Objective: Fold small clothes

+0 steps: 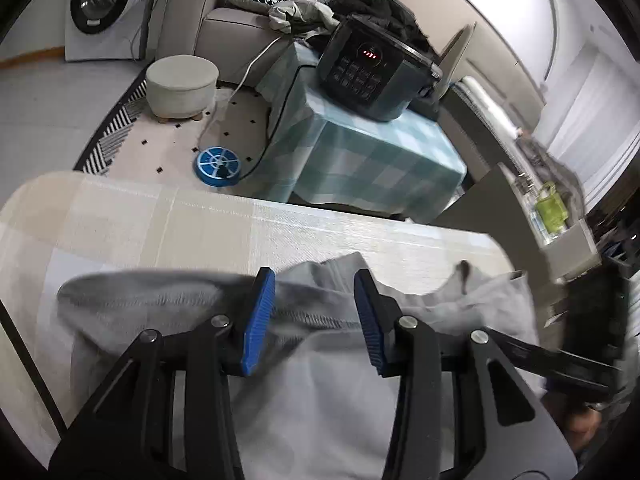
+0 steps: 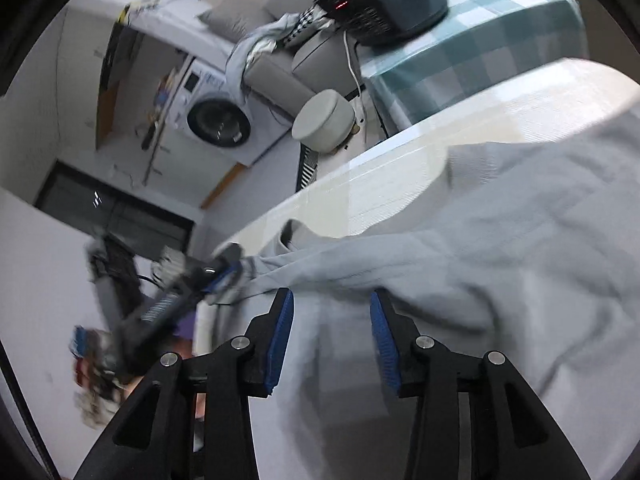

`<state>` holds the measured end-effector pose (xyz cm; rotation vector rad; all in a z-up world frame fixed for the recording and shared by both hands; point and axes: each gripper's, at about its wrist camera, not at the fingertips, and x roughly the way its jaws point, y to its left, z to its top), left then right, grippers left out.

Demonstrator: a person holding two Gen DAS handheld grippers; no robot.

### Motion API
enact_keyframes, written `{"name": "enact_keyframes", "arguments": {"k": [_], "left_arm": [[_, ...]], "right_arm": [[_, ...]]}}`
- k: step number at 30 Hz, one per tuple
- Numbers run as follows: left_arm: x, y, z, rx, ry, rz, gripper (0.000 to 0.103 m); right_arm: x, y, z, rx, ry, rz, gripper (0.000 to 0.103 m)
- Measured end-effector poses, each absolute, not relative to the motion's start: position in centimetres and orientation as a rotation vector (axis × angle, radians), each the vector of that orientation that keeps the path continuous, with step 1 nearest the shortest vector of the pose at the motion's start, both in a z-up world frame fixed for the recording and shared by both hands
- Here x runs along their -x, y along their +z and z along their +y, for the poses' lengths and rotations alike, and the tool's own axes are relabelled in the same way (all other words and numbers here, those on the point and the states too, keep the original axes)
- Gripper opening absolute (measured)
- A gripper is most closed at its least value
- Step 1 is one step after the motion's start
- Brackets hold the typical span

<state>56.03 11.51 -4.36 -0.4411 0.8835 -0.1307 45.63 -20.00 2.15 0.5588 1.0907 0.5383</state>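
left gripper (image 1: pixel 315 286): jaws apart, pads clear of grey garment (image 1: pixel 320 380) lying on beige-checked table (image 1: pixel 160 220) | right gripper (image 2: pixel 331 308): jaws apart over same cloth, gripping nothing | left view only: blue reel (image 1: pixel 216 167) on floor | right view only: dark window (image 2: pixel 112 216)

We can read no clear text; the dark round electric cooker (image 1: pixel 372 76) on the checked cloth shows a small red lit display, perhaps digits, too blurred to make out.
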Motion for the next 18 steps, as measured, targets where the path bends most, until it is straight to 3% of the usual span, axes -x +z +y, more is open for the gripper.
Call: {"name": "enact_keyframes", "arguments": {"k": [7,10,14,18], "left_arm": [[-50.2,-3.7,14.4,0.437,-0.122,0.887,0.038],[-48.4,-4.3,15.6,0.417,-0.069,0.889,0.038],[-47.1,-5.3,16.9,0.471,-0.079,0.888,0.038],[-46.9,-5.9,17.6,0.457,-0.052,0.901,0.038]], "right_arm": [[-48.0,3.6,-23.4,-0.530,0.287,0.917,0.037],[-46.5,6.1,-27.0,-0.483,0.196,0.852,0.041],[-46.0,6.8,-32.0,-0.422,0.024,0.887,0.059],[-47.8,5.6,-33.9,-0.324,-0.061,0.973,0.059]]}}
